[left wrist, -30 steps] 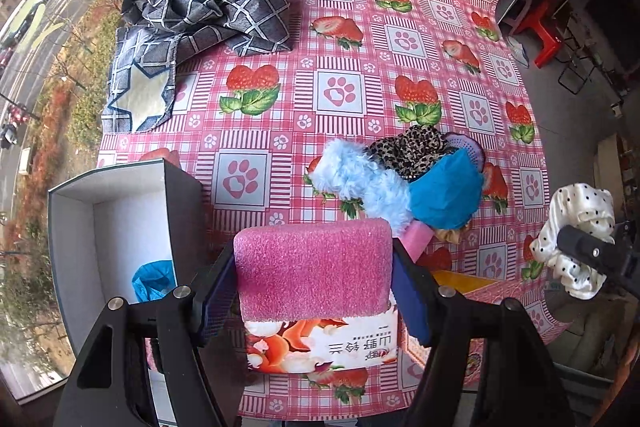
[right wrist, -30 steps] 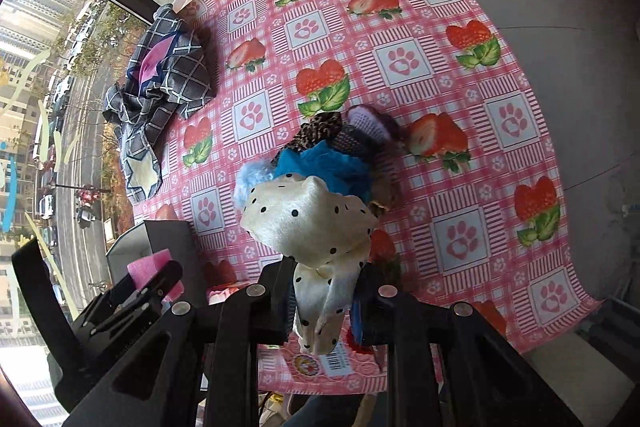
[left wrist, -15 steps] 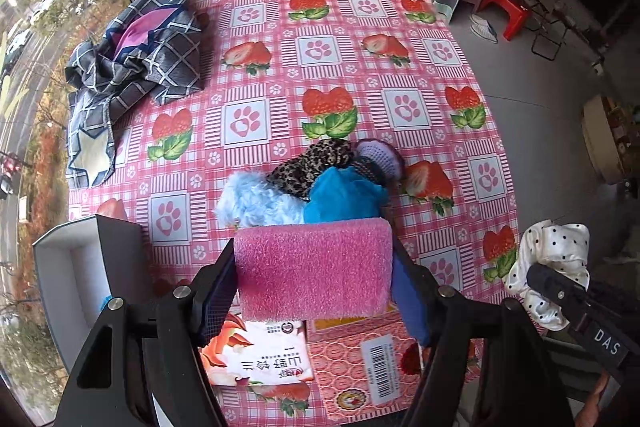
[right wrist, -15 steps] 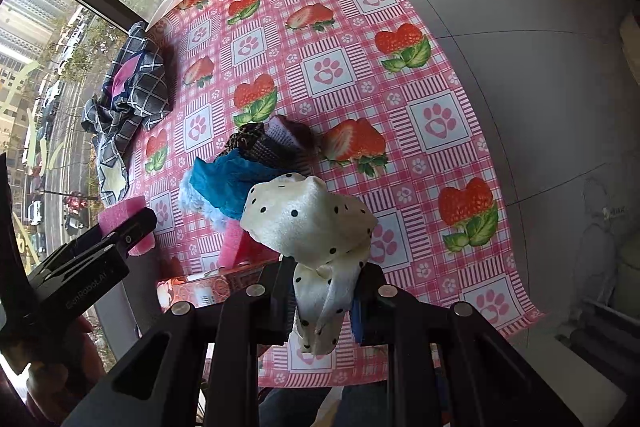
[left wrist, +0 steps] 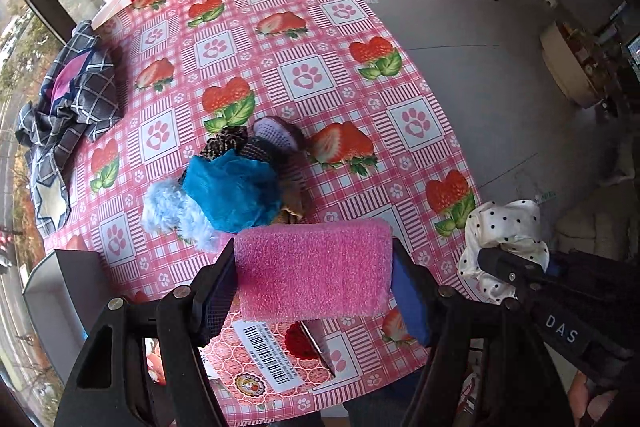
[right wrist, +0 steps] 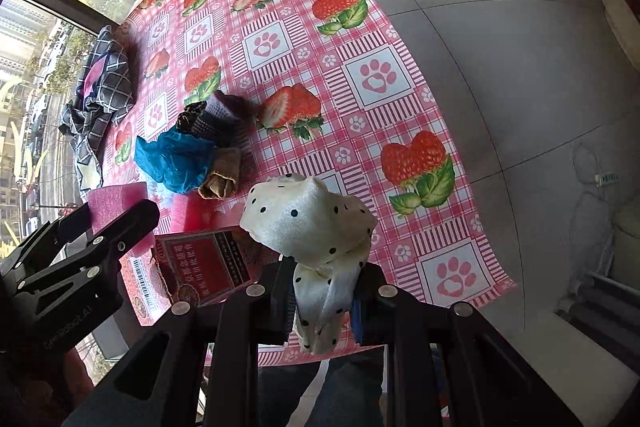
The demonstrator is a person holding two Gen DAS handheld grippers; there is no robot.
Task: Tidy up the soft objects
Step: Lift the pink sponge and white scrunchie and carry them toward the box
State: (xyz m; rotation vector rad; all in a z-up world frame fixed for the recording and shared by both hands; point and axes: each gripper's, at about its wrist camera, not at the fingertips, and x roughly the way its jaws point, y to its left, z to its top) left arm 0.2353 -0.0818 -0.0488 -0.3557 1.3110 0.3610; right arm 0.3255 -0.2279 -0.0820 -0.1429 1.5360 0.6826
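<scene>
Both hands have swung right along the near table edge over the last second. Landmark: red printed carton (left wrist: 256, 351) at the near edge of the table.

- Left gripper (left wrist: 314, 281): jaws clamped on the pink foam block (left wrist: 312, 269), grip unchanged. It was over the open grey box (left wrist: 60, 291) a second ago; now it hangs directly above the carton, with the grey box off to the carton's left.
- Right gripper (right wrist: 322, 301): jaws nearly shut, pinching the white polka-dot scrunchie (right wrist: 308, 227). It sits just right of the carton, near the table's edge.
- Leftover pile sits just beyond the carton: blue mesh piece (left wrist: 232, 187), fluffy light-blue piece (left wrist: 172, 211), leopard-print scrunchie (left wrist: 224, 143), knitted items.

Read: foam was not dropped in the grey box, so the carton looks like the target for both held items. Neither is released yet. The pile remains to be sorted.
</scene>
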